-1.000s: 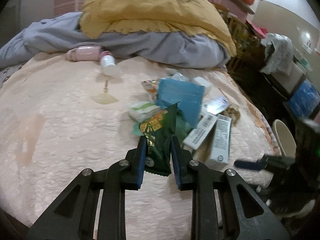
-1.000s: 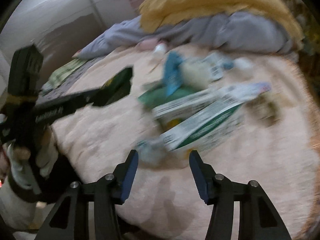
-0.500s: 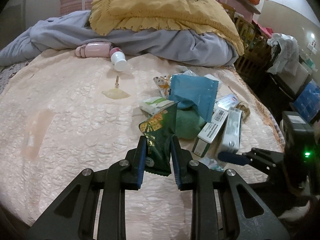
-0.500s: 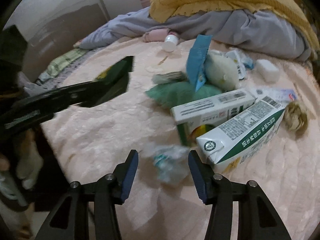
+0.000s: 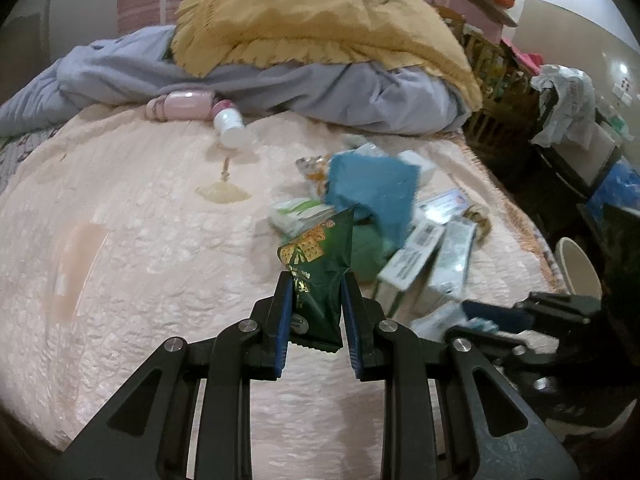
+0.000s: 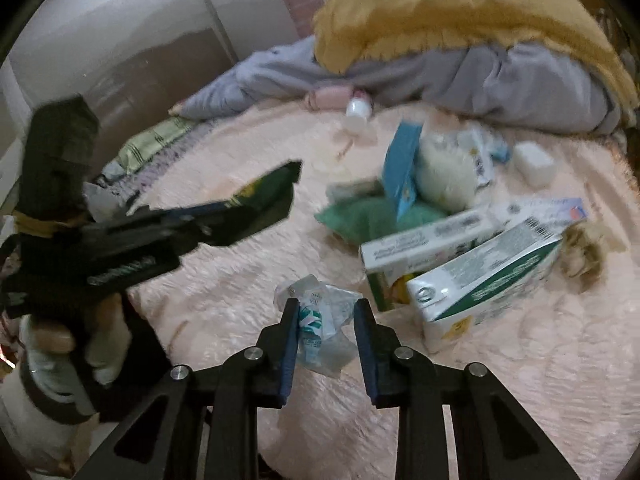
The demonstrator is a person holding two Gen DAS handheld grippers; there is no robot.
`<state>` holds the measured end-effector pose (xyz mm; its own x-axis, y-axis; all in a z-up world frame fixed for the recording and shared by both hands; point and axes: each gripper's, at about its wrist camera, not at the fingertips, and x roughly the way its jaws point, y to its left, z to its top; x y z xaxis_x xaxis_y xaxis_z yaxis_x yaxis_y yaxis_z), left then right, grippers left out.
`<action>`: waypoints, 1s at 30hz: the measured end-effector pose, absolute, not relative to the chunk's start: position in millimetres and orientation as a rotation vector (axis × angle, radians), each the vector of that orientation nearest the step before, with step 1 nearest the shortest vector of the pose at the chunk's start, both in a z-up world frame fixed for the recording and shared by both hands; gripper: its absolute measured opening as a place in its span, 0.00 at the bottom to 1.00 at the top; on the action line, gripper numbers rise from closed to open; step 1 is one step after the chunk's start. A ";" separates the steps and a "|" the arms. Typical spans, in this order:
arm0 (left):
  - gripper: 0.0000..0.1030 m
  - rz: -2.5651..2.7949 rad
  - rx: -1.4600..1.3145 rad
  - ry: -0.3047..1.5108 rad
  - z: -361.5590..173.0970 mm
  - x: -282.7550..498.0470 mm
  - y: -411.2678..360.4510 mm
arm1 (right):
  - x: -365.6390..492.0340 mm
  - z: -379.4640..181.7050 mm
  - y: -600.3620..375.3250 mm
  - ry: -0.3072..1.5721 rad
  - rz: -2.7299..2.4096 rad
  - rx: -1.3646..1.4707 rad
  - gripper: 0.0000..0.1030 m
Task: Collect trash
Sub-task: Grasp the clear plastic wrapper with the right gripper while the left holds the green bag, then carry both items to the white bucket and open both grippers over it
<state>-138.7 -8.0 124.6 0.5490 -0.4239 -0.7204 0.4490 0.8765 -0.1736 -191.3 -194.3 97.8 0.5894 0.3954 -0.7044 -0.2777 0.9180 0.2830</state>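
My left gripper is shut on a dark green snack packet and holds it above the pink bedspread; it also shows at the left of the right wrist view. My right gripper is open, its jaws on either side of a crumpled clear plastic wrapper lying on the bed. A heap of trash lies beyond: two milk cartons, a blue packet, a green cloth and small wrappers.
A grey quilt and a yellow blanket are piled at the far side. A pink bottle, a white bottle and a stain are on the bed. A white bin stands past the right edge.
My right gripper has moved forward and down until the clear wrapper sits between its open jaws. My left gripper still holds the green packet and has shifted a little.
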 end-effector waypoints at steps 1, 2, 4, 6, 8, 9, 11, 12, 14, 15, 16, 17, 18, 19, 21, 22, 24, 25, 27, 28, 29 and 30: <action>0.21 -0.528 0.033 0.839 128.3 -140.1 -12.3 | -196.1 105.2 -200.7 0.839 0.388 0.155 0.25; 0.21 -0.549 0.035 0.833 132.6 -143.0 -19.1 | -199.8 111.2 -206.5 0.825 0.381 0.164 0.25; 0.21 -0.581 0.041 0.826 139.7 -145.6 -32.5 | -209.4 123.4 -223.9 0.796 0.353 0.185 0.25; 0.21 -0.625 0.050 0.823 146.0 -149.9 -50.7 | -221.3 131.9 -244.6 0.777 0.293 0.192 0.25; 0.21 -0.687 0.057 0.828 150.1 -154.7 -74.5 | -231.2 137.9 -266.1 0.763 0.243 0.217 0.25; 0.21 -0.711 0.059 0.831 151.2 -156.8 -84.1 | -237.7 140.3 -280.8 0.756 0.210 0.234 0.25; 0.21 -0.751 0.065 0.838 153.5 -160.3 -104.9 | -249.1 142.1 -306.3 0.749 0.149 0.265 0.25; 0.21 -0.774 0.071 0.840 155.5 -163.3 -117.9 | -256.0 142.6 -322.8 0.743 0.114 0.288 0.25; 0.21 -0.820 0.083 0.842 158.8 -169.1 -140.9 | -267.8 144.5 -349.5 0.732 0.057 0.322 0.25; 0.21 -0.850 0.093 0.846 160.2 -172.7 -155.2 | -277.1 145.8 -366.8 0.723 0.017 0.337 0.25; 0.21 -0.876 0.103 0.852 160.9 -176.0 -168.6 | -285.1 147.0 -380.5 0.716 -0.017 0.350 0.25; 0.21 -0.904 0.113 0.861 161.6 -179.4 -183.9 | -293.0 148.0 -397.5 0.710 -0.057 0.367 0.25; 0.21 -0.933 0.121 0.870 162.1 -182.8 -199.7 | -303.6 148.5 -415.3 0.701 -0.104 0.388 0.25; 0.21 -0.958 0.127 0.880 162.3 -186.2 -213.5 | -311.6 149.1 -430.7 0.693 -0.143 0.403 0.25; 0.21 -1.015 0.145 0.896 162.1 -195.3 -247.7 | -331.6 149.9 -462.3 0.680 -0.240 0.428 0.25; 0.21 -1.039 0.153 0.899 162.5 -199.7 -262.6 | -341.3 148.8 -479.4 0.675 -0.283 0.453 0.25; 0.21 -1.092 0.172 0.906 163.1 -210.3 -295.7 | -358.5 144.9 -510.2 0.665 -0.369 0.493 0.25; 0.21 -1.119 0.176 0.914 162.7 -214.8 -310.8 | -365.1 143.1 -521.8 0.665 -0.403 0.504 0.25; 0.21 -1.185 0.177 0.943 161.4 -223.4 -342.5 | -377.2 136.0 -546.9 0.662 -0.458 0.543 0.25; 0.21 -1.210 0.173 0.957 160.5 -226.2 -356.5 | -382.5 131.8 -559.2 0.659 -0.483 0.566 0.25; 0.21 -1.227 0.168 0.970 159.3 -229.7 -369.4 | -386.2 128.0 -568.9 0.658 -0.506 0.583 0.25; 0.21 -1.245 0.163 0.981 158.5 -232.6 -382.1 | -391.6 123.7 -578.2 0.659 -0.529 0.601 0.25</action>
<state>-232.6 -382.1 158.5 -0.0116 -0.7166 -0.6974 0.8457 0.3650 -0.3892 -391.6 -578.2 123.7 0.6739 -0.2581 -0.6922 0.6197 0.7076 0.3395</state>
